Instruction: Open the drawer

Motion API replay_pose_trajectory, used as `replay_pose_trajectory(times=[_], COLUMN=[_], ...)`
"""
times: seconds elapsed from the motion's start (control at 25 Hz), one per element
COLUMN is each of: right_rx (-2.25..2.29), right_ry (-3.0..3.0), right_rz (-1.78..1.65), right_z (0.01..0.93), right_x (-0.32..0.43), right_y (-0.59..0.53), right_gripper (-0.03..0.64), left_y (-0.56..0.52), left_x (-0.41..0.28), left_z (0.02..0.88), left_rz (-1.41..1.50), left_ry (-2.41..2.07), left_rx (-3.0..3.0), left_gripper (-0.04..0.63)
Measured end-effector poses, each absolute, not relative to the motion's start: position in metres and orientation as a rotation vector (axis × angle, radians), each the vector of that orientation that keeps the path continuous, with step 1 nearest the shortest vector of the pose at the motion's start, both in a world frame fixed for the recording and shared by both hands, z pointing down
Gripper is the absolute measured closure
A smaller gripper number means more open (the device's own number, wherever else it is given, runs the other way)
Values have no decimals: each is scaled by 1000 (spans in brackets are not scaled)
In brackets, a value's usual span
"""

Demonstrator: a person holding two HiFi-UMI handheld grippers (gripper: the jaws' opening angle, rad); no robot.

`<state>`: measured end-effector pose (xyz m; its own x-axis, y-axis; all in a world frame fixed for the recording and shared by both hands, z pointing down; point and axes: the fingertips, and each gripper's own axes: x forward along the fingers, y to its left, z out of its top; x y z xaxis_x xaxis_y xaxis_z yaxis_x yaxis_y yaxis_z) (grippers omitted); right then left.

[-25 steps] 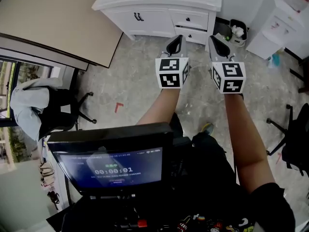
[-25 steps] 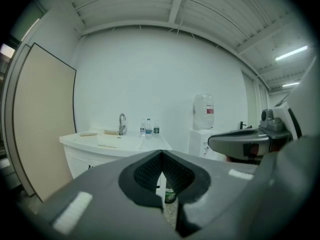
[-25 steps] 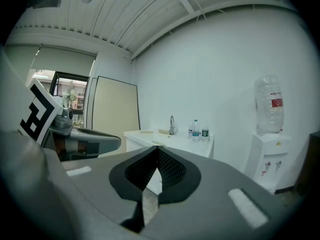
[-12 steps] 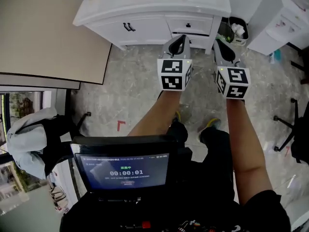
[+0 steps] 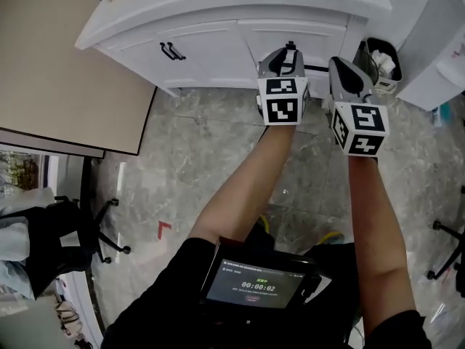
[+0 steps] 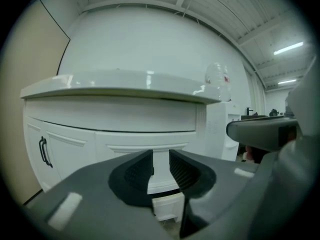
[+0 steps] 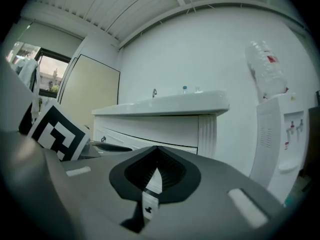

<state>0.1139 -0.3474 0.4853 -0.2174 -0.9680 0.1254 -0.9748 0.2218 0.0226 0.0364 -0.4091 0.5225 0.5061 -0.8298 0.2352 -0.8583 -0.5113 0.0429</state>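
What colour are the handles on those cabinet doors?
Black handles on a white cabinet; the head view shows them best.

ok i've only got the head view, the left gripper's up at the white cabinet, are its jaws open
observer: yes, the left gripper view shows the left gripper with its jaws apart and nothing held between them.
operator: is a handle lined up in the gap
observer: not that i can see, only the white drawer front shows through the gap.
operator: and the other one
observer: the right gripper is shut, its jaws meet at the tips with nothing in them.
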Motion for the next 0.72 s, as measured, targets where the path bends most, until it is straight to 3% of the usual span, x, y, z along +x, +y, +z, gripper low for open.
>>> replay_pose_trajectory(times=[0.36, 0.72], right_rx=[1874, 1909], right_ry=[-2363, -2379], right_rz=[13, -13], right_z=[578, 599], right_x=[121, 122], right_y=[-420, -430], right_gripper=[594, 594], left_y=[-481, -503], left_x=[42, 53], left_z=[604, 630], left_rz=[240, 273], left_ry=[-1550, -1621], left_rx=[2587, 2578], left_gripper=[434, 425])
